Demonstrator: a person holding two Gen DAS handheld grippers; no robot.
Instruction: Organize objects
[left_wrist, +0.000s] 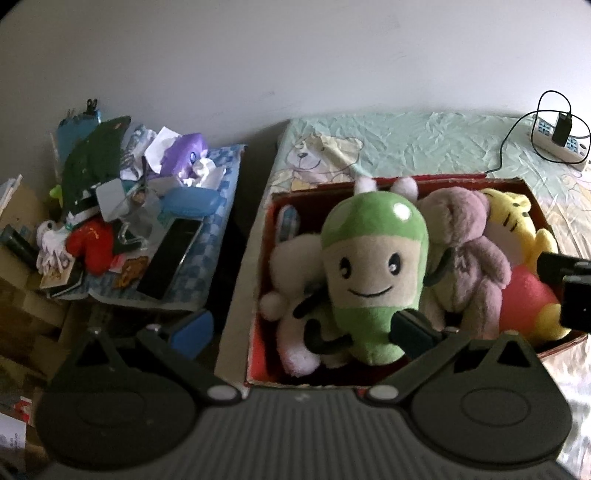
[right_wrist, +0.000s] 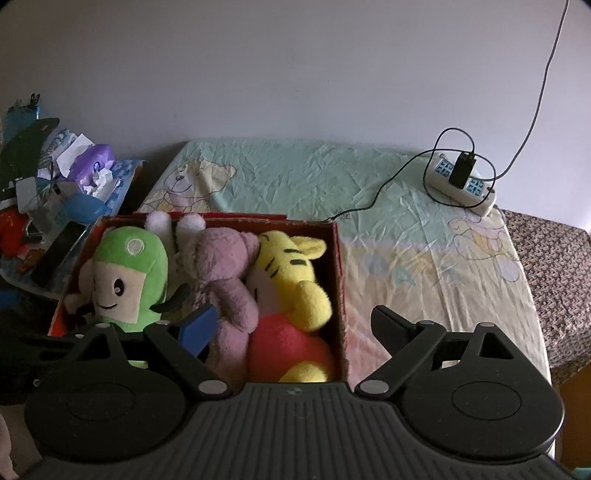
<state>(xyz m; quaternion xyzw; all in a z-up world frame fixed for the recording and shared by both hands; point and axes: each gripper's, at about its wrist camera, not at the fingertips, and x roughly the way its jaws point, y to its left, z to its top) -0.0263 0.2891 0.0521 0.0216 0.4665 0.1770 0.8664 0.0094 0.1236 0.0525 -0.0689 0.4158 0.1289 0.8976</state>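
Box brim-full of plush toys — both hand-held grippers spread wide, empty, bare bedsheet rightward.

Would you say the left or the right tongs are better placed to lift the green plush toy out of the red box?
Left. The left tongs are open right over the green plush toy, while the right tongs straddle the red box wall by the yellow one.
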